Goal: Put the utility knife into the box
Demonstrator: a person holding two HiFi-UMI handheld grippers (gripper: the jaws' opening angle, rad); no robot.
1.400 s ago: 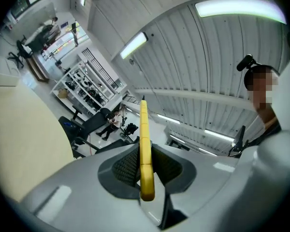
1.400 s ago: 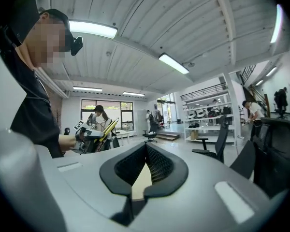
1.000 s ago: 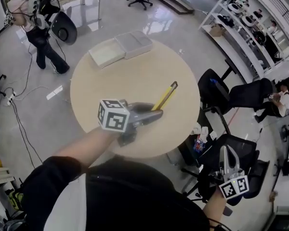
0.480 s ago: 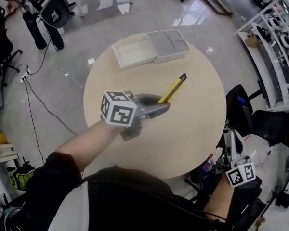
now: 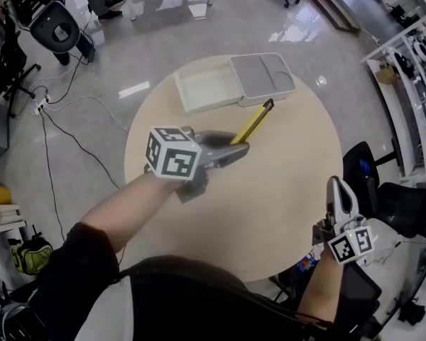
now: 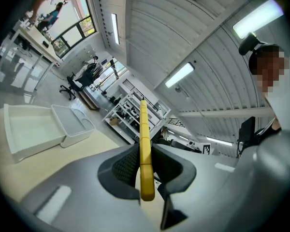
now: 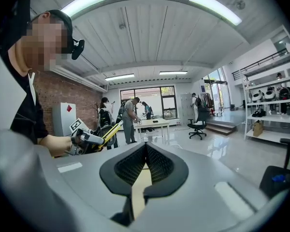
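A yellow utility knife [image 5: 253,123] sticks out from my left gripper [image 5: 236,148], which is shut on its handle above the round wooden table [image 5: 270,190]. The knife's dark tip hangs near the front edge of the grey lid [image 5: 261,77]. The open white box [image 5: 207,91] lies beside that lid at the table's far side. In the left gripper view the knife [image 6: 144,144] runs straight up between the pads, with the box [image 6: 29,129] at the left. My right gripper [image 5: 335,189] hovers shut and empty off the table's right edge; its own view shows its jaws [image 7: 145,151] together.
Black office chairs [image 5: 387,194] stand right of the table under my right gripper. Cables [image 5: 74,130] trail on the glossy floor at the left. Shelving [image 5: 412,41] lines the right wall. People stand by a far desk [image 7: 152,123].
My left gripper has carried the knife farther toward the box and lid. The right gripper has come up closer to the table's right edge.
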